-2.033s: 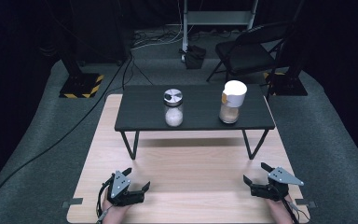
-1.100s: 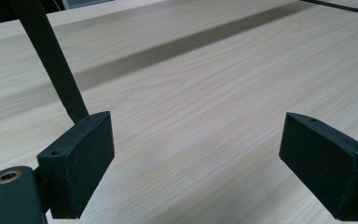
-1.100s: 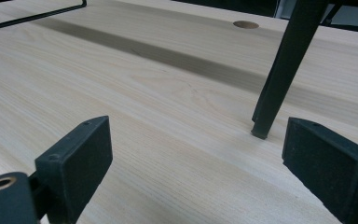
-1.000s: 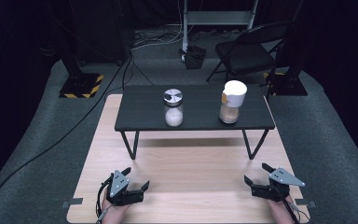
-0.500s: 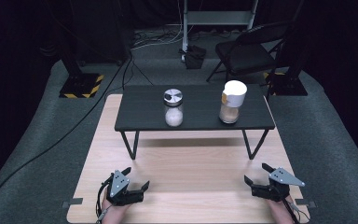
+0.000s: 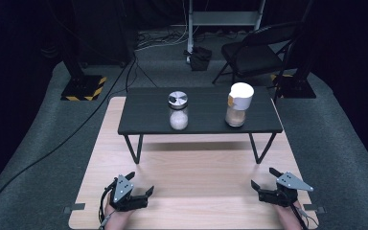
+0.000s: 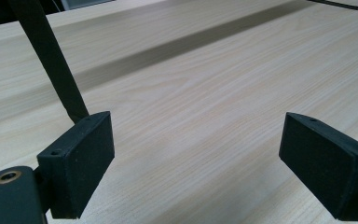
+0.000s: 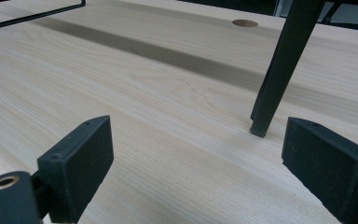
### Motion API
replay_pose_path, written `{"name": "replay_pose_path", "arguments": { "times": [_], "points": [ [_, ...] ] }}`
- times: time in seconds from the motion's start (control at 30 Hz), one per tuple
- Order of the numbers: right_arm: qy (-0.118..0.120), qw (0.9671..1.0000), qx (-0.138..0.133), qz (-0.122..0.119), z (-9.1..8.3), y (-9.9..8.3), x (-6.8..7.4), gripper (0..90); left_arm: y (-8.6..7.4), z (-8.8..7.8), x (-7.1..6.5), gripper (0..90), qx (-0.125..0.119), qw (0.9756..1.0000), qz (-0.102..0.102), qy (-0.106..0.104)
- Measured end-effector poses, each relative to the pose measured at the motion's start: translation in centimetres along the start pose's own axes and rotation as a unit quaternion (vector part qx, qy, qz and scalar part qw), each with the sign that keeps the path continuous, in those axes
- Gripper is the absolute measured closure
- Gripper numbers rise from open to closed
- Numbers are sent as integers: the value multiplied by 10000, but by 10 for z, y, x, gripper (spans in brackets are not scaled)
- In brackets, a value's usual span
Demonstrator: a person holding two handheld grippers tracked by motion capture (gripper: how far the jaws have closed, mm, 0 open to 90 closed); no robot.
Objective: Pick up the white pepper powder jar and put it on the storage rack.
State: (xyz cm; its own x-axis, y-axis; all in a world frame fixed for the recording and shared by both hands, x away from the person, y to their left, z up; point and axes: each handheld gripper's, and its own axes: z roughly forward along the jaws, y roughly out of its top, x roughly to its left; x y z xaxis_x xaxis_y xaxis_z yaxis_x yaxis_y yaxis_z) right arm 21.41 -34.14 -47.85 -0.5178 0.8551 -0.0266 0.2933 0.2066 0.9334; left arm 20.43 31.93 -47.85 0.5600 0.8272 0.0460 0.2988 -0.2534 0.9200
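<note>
A small black table [image 6: 143, 117] stands on a pale wooden board [image 6: 196, 172]. On it are a glass shaker with a metal lid [image 6: 178, 110] and a jar with a white lid [image 6: 238, 104]. My left gripper [image 6: 139, 183] rests low at the board's near left, open, with bare wood between its pads [image 7: 79, 163]. My right gripper [image 6: 264, 178] rests at the near right, also open and holding nothing, its pads [image 8: 77, 165] wide apart over the wood.
Black table legs [image 7: 51, 56] [image 8: 279, 74] rise just ahead of each gripper. Grey carpet [image 6: 38, 158] surrounds the board, with a cable across it. A black folding chair [image 6: 258, 52] and stand bases [image 6: 84, 86] sit behind the table.
</note>
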Motion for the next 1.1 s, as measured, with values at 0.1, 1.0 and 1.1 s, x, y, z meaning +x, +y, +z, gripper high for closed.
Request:
{"name": "replay_pose_path", "arguments": {
  "times": [0.1, 1.0, 1.1],
  "points": [
    [16, 10000, 11, 24, 0, 0, -1, 82, 0, 0, 0, 100, 8, 10000, 2, -6],
    [0, 10000, 30, -8, 1, 1, -1, 82, 0, 0, -1, 100, 6, 10000, 3, 2],
    [4, 10000, 35, -10, 1, 1, -1, 82, 0, 0, -1, 100, 10, 10000, -5, -2]
  ]
}}
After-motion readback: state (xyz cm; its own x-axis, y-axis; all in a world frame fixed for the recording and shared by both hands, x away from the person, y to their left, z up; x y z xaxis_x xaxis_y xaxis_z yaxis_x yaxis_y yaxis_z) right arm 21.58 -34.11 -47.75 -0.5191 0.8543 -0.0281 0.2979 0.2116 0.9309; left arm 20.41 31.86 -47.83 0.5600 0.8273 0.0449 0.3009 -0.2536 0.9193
